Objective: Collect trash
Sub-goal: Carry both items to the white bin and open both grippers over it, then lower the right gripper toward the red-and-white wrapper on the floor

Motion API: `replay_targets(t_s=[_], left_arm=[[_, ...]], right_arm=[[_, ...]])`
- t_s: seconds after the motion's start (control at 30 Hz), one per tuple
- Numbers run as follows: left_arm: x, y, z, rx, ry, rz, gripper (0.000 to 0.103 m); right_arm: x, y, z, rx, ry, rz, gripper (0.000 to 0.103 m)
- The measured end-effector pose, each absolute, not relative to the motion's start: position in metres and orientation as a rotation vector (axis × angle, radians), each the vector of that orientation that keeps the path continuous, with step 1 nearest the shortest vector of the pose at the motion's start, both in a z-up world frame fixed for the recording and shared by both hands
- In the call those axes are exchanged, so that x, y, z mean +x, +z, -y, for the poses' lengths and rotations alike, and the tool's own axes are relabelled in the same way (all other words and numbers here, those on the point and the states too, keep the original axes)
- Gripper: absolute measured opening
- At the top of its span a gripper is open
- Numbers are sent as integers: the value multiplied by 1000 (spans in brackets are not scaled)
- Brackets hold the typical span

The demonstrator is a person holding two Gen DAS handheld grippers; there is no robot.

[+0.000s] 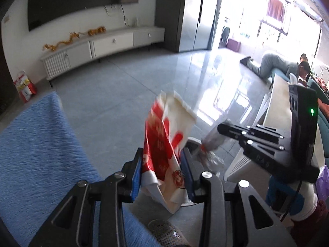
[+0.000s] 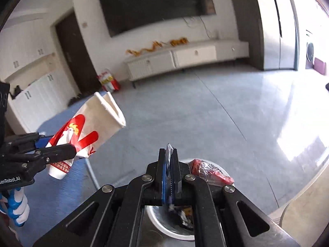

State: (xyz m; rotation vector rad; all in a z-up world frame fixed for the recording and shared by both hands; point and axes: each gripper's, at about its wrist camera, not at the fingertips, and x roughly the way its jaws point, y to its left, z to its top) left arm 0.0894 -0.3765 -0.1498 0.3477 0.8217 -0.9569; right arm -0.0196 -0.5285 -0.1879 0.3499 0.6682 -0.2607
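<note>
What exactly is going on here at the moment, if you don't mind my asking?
A person is collecting trash with two handheld tongs. The left tongs are shut on a red-and-white paper takeaway bag, held up in the air. The right tongs are shut on a thin crinkly plastic wrapper above a round white bin, which already holds a red plastic wrapper and other scraps.

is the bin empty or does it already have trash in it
Not empty. The round white trash bin holds dark crumpled scraps, and a red crinkly plastic wrapper lies on its far rim.
</note>
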Motion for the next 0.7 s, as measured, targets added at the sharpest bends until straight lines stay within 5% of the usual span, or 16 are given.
replay_targets(t_s=[0.23, 0.37, 0.7], left_arm=[[99, -188, 417, 357, -986, -920, 35], [106, -193, 421, 333, -996, -947, 35], [117, -178, 387, 286, -960, -931, 36]], right_arm=[[-1, -233, 554, 395, -305, -763, 7], [-1, -245, 558, 405, -326, -786, 28], [-17, -242, 544, 406, -338, -781, 32]])
